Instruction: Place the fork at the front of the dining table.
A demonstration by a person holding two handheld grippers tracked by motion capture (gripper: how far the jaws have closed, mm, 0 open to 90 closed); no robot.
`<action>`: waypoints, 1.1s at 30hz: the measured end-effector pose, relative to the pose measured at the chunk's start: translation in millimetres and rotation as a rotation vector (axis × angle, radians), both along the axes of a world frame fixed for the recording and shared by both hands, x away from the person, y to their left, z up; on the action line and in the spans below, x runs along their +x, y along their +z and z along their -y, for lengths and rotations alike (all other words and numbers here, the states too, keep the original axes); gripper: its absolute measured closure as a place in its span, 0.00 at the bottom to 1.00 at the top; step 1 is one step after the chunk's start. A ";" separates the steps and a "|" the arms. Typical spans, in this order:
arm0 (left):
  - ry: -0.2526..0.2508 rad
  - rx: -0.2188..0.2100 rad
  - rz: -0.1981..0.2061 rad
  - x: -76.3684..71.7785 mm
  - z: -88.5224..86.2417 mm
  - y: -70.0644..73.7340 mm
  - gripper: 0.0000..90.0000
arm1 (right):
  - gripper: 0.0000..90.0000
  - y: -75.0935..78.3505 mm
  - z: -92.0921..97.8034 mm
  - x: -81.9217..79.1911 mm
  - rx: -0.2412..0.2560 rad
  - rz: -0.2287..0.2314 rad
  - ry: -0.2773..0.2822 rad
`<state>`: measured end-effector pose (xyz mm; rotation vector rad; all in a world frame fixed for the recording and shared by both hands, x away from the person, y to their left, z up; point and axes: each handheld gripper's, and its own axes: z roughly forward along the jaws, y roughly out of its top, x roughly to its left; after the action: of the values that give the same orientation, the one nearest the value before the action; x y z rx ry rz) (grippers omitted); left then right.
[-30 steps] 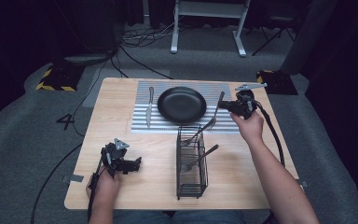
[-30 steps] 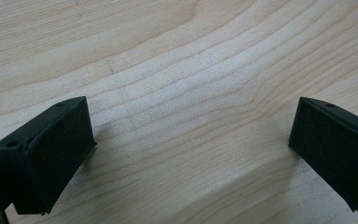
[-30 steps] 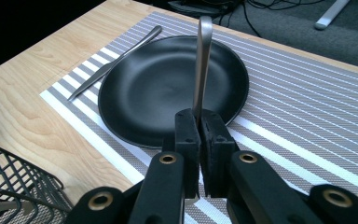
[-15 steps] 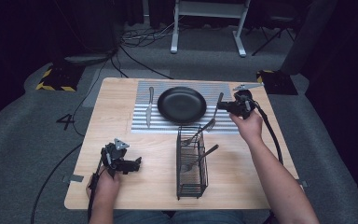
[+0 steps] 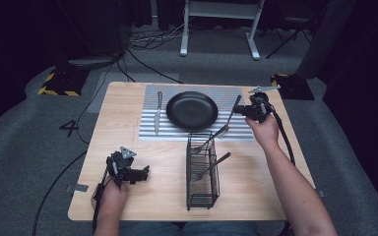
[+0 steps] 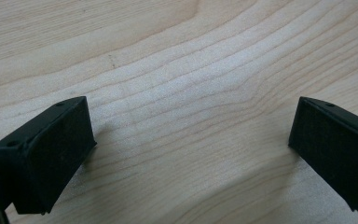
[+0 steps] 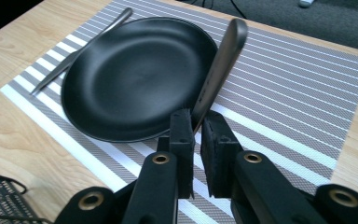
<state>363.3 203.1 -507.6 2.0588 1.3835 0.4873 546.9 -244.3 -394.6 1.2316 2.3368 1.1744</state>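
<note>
My right gripper [image 5: 237, 112] is shut on a metal fork [image 5: 228, 121], held slanted above the right side of the striped placemat [image 5: 226, 93]. The fork's tines point down toward the black wire rack [image 5: 202, 169], and its handle [image 7: 219, 65] rises between the jaws beside the black plate [image 7: 135, 74]. In the high view the black plate [image 5: 192, 109] sits mid-mat. A knife [image 5: 157, 113] lies left of it. My left gripper [image 5: 145, 172] rests open near the table's front left, its pads [image 6: 46, 154] wide apart over bare wood.
A second fork [image 5: 211, 164] lies slanted in the wire rack, whose corner [image 7: 0, 200] shows at the right gripper view's bottom left. The wooden table [image 5: 128, 128] has bare wood left of the rack. Beyond the far edge are cables and a stand's legs on the floor.
The right gripper and its fork have shifted only slightly over the mat's right side. The left gripper has stayed where it was.
</note>
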 end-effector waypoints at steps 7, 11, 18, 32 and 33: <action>-0.001 0.000 -0.001 0.2 0.0 0.0 0.00 | 0.90 -8.3 11.1 7.1 0.005 -0.023 -0.031; -0.006 0.001 -0.002 0.7 -0.3 0.1 0.00 | 0.89 -13.7 18.2 10.2 0.021 -0.040 -0.046; -0.009 0.002 -0.002 1.0 -0.4 0.2 0.00 | 0.88 -21.5 26.6 14.0 0.026 -0.064 -0.071; -0.009 -0.002 -0.002 1.3 -0.2 0.1 0.00 | 0.91 -43.7 38.4 34.0 0.046 -0.112 -0.117; -0.008 -0.002 -0.003 1.2 -0.2 0.1 0.00 | 0.91 -44.1 38.3 34.2 0.045 -0.113 -0.116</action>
<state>364.5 203.3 -507.5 2.0633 1.3760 0.4795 581.1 -282.7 -438.7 1.4638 2.2931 1.1533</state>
